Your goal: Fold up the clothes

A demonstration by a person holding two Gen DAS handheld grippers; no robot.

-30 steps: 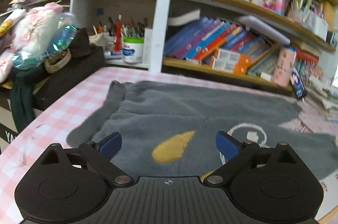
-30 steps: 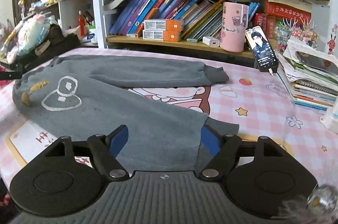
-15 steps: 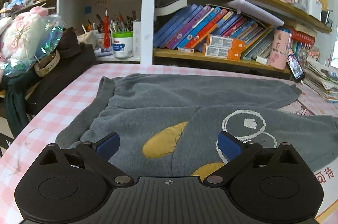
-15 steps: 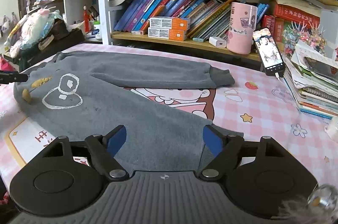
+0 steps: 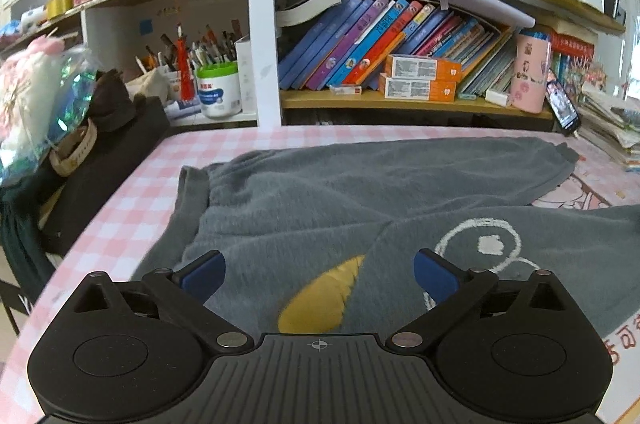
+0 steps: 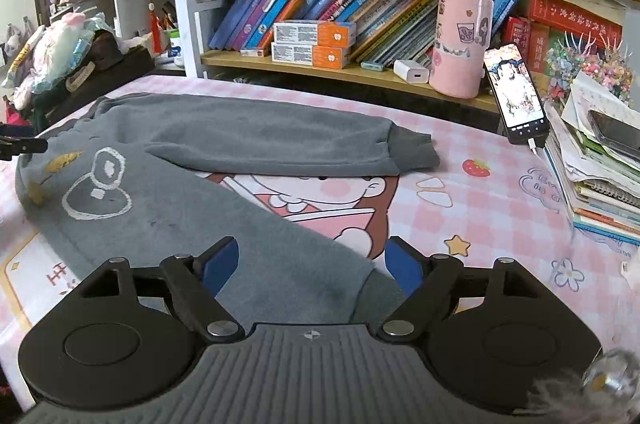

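1. The grey trousers [image 6: 168, 207] lie flat on the counter [image 6: 500, 224], legs spread in a V so that each leg can be reached on its own; the far leg [image 6: 264, 139] runs along the bookshelf [image 6: 320, 63] side, and the near leg [image 6: 304, 276] comes toward my right tool.
2. My right tool [image 6: 312, 266] hangs over the near leg's cuff end, jaws wide and empty; I judge this placement suits a grip on the hem.
3. My left tool [image 5: 318, 276] hangs over the waist end, above the yellow patch [image 5: 320, 300]; its jaws are wide, holding nothing.
4. One tool at each end lets me lift one leg evenly over the other.
5. No fold is made yet; the task is at its start.
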